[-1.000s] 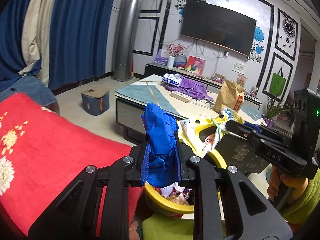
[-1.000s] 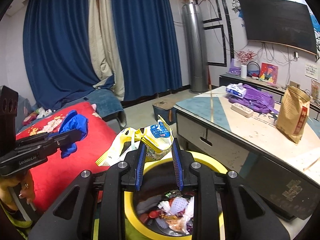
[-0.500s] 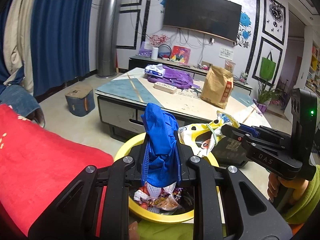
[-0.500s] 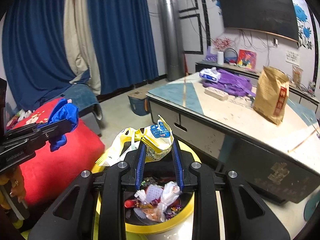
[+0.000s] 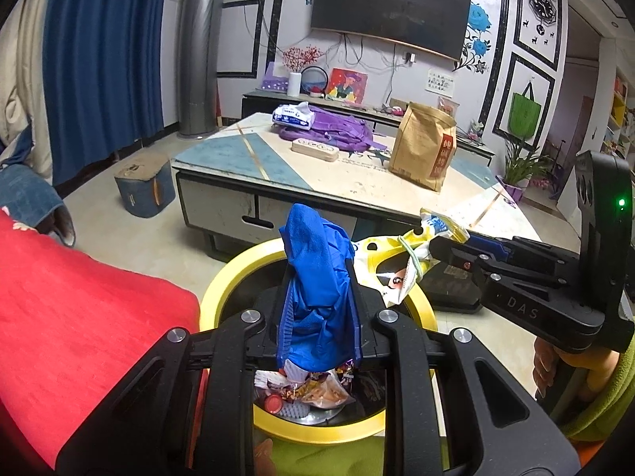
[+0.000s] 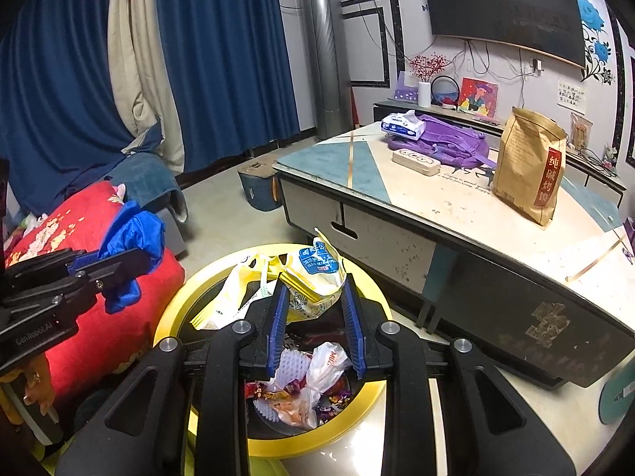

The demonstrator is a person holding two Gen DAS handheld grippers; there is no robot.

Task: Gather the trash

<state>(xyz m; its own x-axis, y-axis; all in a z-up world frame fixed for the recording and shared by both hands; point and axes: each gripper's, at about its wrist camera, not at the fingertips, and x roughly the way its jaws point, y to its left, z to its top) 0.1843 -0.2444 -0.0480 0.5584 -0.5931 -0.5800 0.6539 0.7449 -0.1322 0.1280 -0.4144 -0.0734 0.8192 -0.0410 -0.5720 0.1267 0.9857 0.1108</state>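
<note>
Blue curtains [image 6: 234, 59], a wall-mounted television [image 5: 389, 8] and a cluttered desk [image 5: 357, 190] frame a living-room cleanup nearing its drop-off step. One yellow-rimmed trash bin [image 6: 369, 289] stands on the floor between the desk and a red floral cover [image 5: 79, 309], already part-filled with wrappers. Above its mouth the left gripper [image 5: 319, 317] is clenched on one crumpled blue rag or glove [image 5: 317, 273] (which of the two cannot be told), while the right gripper [image 6: 313, 317] is clamped on one yellow-and-white snack bag [image 6: 313, 277], its loose end spilling towards the rim. Both pieces of trash hang over the opening, neither yet inside. Judging by that, the carry looks finished and the release is in hand: the next move calls for each gripper to let go while centred over the bin, low enough that the light bag does not drift onto the rim or floor. On the desk sit one brown paper bag [image 6: 528, 166], one purple backpack [image 6: 448, 142], one tissue pack [image 6: 401, 123] and one power strip [image 6: 416, 160].
</note>
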